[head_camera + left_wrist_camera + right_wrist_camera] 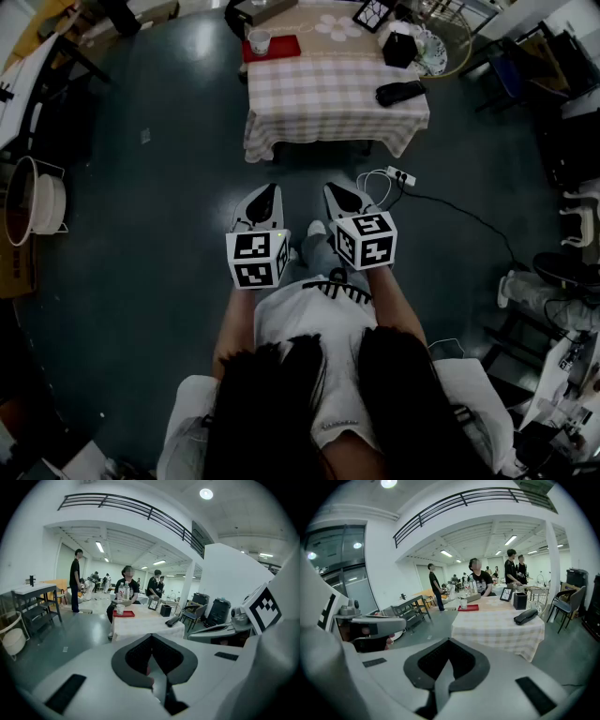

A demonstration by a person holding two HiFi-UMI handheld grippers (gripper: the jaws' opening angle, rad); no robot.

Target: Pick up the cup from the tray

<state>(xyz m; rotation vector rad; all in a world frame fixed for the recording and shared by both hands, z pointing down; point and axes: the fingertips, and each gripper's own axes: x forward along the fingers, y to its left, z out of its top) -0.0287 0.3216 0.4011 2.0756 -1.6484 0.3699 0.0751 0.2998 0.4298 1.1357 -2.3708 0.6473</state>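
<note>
Far ahead, cup (260, 40) on tray (284, 47), at the bench's (328, 94) far-left corner. Left tongs (265, 197) lie nearer than right tongs (337, 195); both closed, empty.

Checked-cloth table (328, 108) with a red tray (284, 47), black box (399, 49), dark pouch (400, 92) and framed picture (373, 13).

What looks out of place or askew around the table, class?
Nothing is spilled: the cup stands upright on the tray. One oddity: a power strip lies on the floor by the table, its cable trailing away, a possible trip hazard.
</note>
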